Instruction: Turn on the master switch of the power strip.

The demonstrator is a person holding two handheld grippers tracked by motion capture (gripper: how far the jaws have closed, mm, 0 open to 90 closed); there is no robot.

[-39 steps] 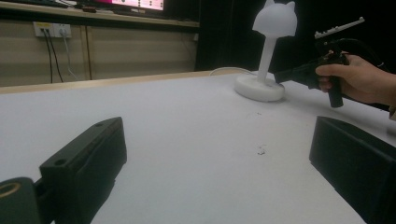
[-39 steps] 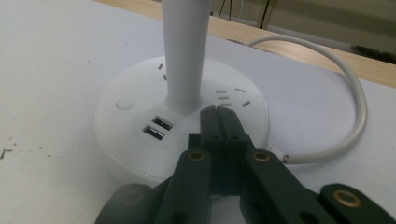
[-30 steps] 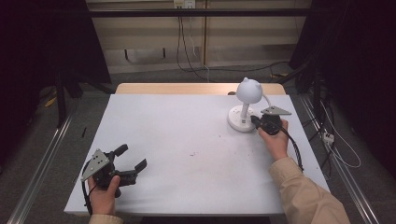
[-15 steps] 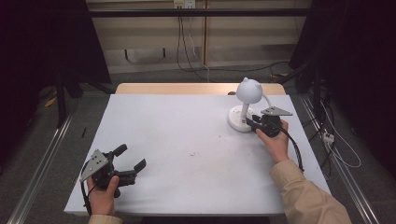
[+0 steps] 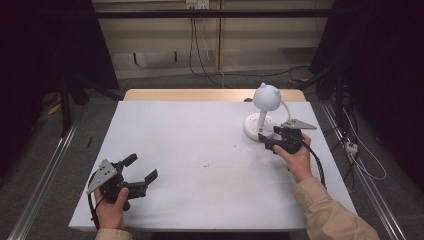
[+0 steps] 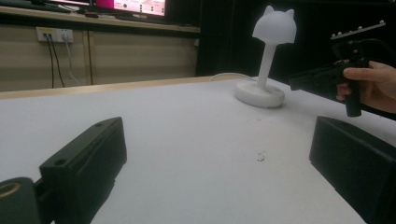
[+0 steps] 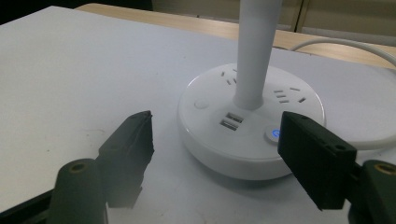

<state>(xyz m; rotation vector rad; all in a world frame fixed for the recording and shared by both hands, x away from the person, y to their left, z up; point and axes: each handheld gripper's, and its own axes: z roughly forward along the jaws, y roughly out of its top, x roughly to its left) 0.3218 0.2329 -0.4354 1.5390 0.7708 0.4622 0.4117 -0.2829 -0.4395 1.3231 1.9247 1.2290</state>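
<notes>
Lamp point(image 5: 263, 111) first — a white desk lamp with a cat-eared head on a thin stem, standing on a round flat base at the far right of the desk point(image 5: 200, 150). My right gripper point(image 7: 217, 151) sits just in front of that base, jaws spread wide and holding nothing, one to each side of the base's near edge without touching it as far as I can tell. On top of the base point(image 7: 252, 121) I see socket slots, two USB ports, a plain round button and a small button point(image 7: 273, 134) ringed in blue light near my right-hand jaw. I judge the thing top-light and bottom-heavy: smooth hard plastic, likely slippery, the stem looking bendable and a poor place to squeeze. The low rim of the base would be the steadier hold; a press on a button needs only one jaw tip. A white cord point(image 7: 345, 44) runs off behind it and could drag if the lamp is moved. My left gripper point(image 5: 120, 180) rests at the near left corner, well apart from the lamp, jaws wide open and empty too. White and matte, the desk is bare but for a few dark specks — beyond it are a wooden edge, wall outlets with hanging cables, and dark curtains.
</notes>
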